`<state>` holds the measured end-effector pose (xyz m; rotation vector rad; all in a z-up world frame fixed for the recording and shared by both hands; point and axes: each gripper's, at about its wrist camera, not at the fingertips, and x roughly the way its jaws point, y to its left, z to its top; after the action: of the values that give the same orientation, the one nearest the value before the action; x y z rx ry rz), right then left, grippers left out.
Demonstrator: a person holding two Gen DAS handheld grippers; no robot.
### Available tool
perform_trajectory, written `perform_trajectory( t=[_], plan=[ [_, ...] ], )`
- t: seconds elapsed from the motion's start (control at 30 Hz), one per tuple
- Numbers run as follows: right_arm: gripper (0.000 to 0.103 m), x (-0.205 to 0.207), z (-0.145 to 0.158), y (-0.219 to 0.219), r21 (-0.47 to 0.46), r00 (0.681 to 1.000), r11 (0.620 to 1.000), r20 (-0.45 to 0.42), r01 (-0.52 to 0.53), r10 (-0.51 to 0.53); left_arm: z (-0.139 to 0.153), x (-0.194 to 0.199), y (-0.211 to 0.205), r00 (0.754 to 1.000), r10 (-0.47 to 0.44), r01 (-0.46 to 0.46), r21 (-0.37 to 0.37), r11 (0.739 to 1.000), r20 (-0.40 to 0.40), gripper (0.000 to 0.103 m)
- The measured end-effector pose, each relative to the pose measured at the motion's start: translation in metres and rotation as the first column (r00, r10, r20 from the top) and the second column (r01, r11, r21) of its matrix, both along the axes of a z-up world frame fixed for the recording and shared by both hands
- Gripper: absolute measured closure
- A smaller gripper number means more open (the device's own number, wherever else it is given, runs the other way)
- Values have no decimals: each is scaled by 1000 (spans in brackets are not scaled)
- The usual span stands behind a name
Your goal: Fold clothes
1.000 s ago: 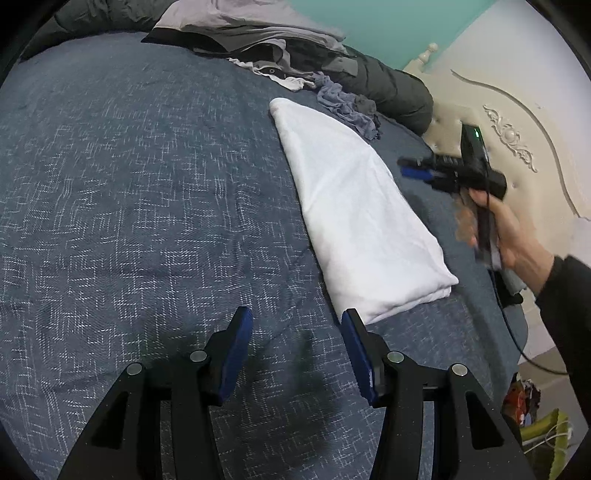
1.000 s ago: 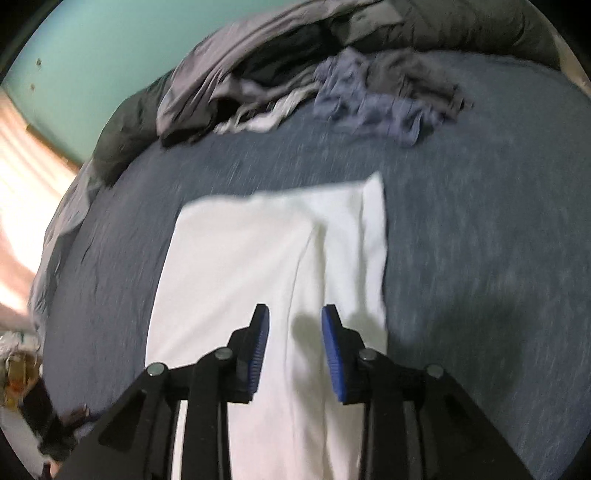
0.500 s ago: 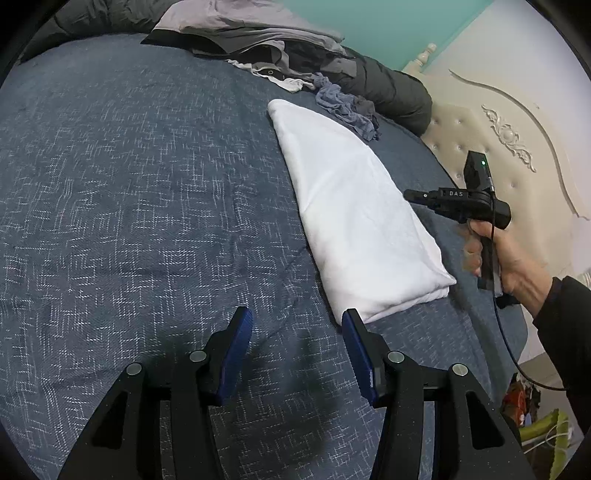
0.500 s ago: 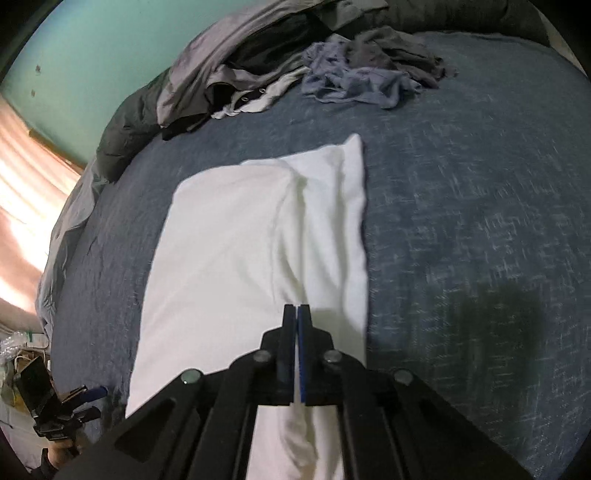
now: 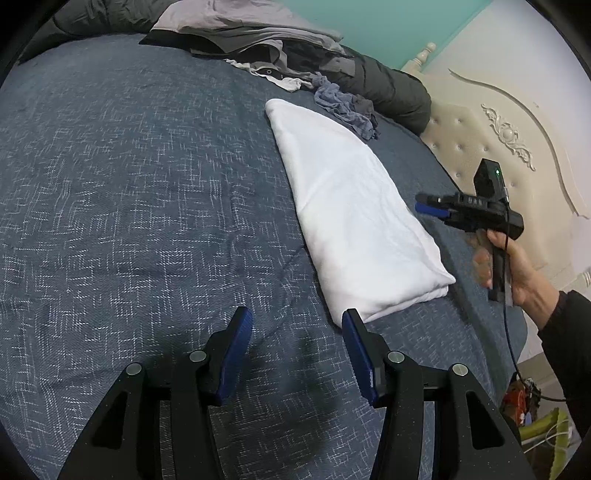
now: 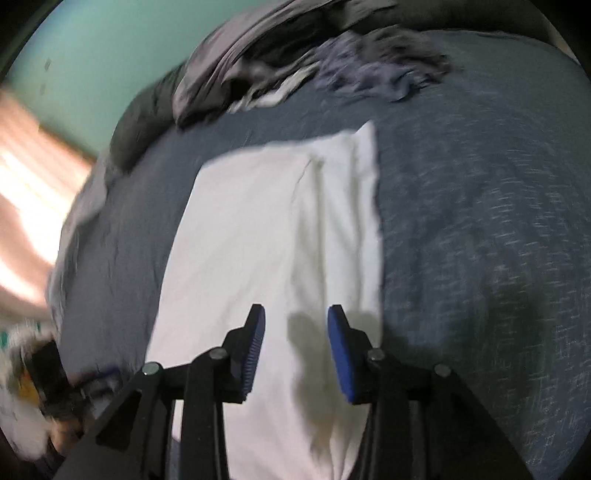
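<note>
While the left gripper (image 5: 295,325) hovered low over the near part of the bed (image 5: 129,221), its blue-padded jaws stood released and held nothing. Its right fingertip (image 5: 351,325) lay just beside the near corner of the folded white garment (image 5: 351,206), though contact could not be confirmed. The garment rested flat on the dark blue woven bedspread as a long folded strip, running from that near corner away toward the far edge of the bed, on the side nearer the headboard (image 5: 517,147).

The right gripper (image 6: 295,325) was held in a hand (image 5: 517,269) with a dark sleeve (image 5: 565,325). It was positioned above the garment's near end, jaws parted and empty, casting a shadow on the cloth. In the right wrist view, which was motion-blurred, a lengthwise fold line ran down the garment (image 6: 277,229).

Beyond the far end of the garment, a crumpled blue-grey cloth (image 5: 343,107) lay on the bedspread, apart from the white strip. Behind it, along the far edge of the bed, a pile of grey and dark clothing (image 5: 258,40) was heaped, with a dark padded item (image 5: 391,92) at its headboard end. A teal wall (image 5: 406,22) stood behind the pile.
</note>
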<state>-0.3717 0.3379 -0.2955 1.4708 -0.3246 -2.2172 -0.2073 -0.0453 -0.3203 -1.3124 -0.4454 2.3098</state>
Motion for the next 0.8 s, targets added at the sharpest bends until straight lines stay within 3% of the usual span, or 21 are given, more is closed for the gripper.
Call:
perform_trajectory(
  t=[0.03, 0.13, 0.17, 0.53, 0.8],
  plan=[
    [70, 3, -1, -4, 14, 1000, 1000, 7, -22, 22, 0, 0, 1, 1000, -2, 2, -1, 1000, 0, 48],
    [96, 6, -11, -5, 32, 999, 999, 31, -19, 18, 1, 0, 4, 1000, -11, 11, -3, 1000, -2, 48],
    [98, 7, -12, -2, 30, 1000, 1000, 30, -6, 6, 1, 0, 5, 1000, -15, 15, -4, 1000, -2, 48],
    [100, 24, -15, 18, -46, 998, 998, 37, 49, -48, -1, 2, 10, 999, -37, 37, -10, 999, 1, 48],
    [99, 39, -3, 19, 25, 997, 997, 19, 71, -71, 5, 0, 20, 998, -60, 60, -11, 998, 11, 48]
  ],
)
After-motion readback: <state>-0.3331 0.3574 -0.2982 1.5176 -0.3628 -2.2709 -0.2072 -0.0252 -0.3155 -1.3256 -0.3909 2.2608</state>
